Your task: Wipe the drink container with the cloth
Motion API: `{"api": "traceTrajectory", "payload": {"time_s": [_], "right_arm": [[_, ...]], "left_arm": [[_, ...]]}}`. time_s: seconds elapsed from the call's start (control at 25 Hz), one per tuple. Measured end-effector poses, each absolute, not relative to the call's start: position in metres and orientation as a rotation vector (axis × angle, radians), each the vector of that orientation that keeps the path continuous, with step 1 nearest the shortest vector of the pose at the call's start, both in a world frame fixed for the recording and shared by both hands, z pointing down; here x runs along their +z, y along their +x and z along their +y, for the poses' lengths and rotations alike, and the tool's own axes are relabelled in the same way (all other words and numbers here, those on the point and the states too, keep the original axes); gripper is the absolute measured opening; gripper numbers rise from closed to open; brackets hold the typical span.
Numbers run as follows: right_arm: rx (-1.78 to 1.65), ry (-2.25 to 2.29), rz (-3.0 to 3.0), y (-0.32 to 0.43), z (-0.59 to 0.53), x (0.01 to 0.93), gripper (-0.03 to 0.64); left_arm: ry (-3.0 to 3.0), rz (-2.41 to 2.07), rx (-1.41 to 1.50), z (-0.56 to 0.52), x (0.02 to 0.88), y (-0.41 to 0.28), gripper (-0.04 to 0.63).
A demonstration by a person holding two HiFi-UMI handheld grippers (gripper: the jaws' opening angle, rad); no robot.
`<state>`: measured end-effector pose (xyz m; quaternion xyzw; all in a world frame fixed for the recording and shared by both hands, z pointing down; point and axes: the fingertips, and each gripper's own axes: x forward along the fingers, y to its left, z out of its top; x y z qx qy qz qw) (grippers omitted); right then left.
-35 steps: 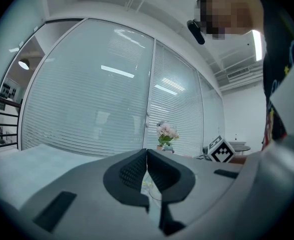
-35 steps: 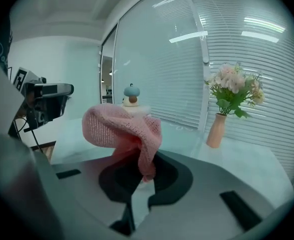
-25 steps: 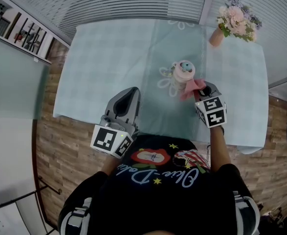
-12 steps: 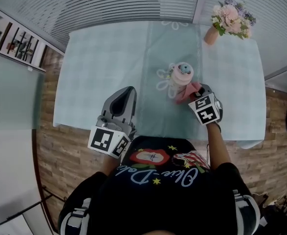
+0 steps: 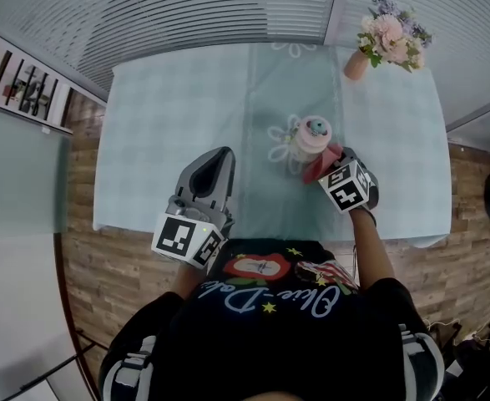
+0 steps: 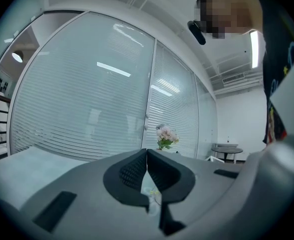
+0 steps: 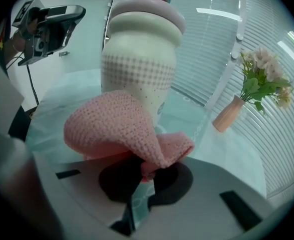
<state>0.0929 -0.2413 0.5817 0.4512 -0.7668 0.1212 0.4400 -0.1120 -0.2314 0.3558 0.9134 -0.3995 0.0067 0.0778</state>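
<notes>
The bench [image 5: 169, 132], under a pale checked cover, carries the drink container [image 7: 139, 69] near its middle. The container is a cream, pink-lidded bottle standing upright, so its long axis runs straight up from the cover. A vase of flowers [image 5: 357, 63] stands well apart at the far right corner.

The container lies directly ahead of the right claw [image 7: 144, 171], a little to that claw's left. The pink knitted cloth [image 7: 116, 129] bulges between the two, and its fold seems to rest against the bottle's lower wall (contact looks likely, though I cannot be certain). The right claw is clamped on the cloth's bunched tail.

The left claw [image 6: 147, 169] hangs near the bench's front edge, clearly farther from the bottle, with its jaws pressed together on nothing. Judging by this, the wiping falls to the right hand, stroking up along the bottle's upright side.
</notes>
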Motion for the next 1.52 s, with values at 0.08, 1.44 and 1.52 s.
{"api": "traceTrajectory", "payload": {"time_s": [0.08,1.44,1.52], "right_arm": [[0.306,1.127,-1.912,0.094,-0.242,0.581,0.012],[0.012,1.092,-2.326,0.087,-0.304,0.468,0.012],[0.005,1.067,-2.331,0.085,-0.306,0.471,0.012]], "left_arm": [[2.734,-1.194,0.013,-0.233,0.357,-0.113,0.005],[2.701,-1.239,-0.042,-0.253,0.361,-0.124,0.005],[2.703,-1.233,-0.041,-0.255,0.362,-0.121,0.005]]}}
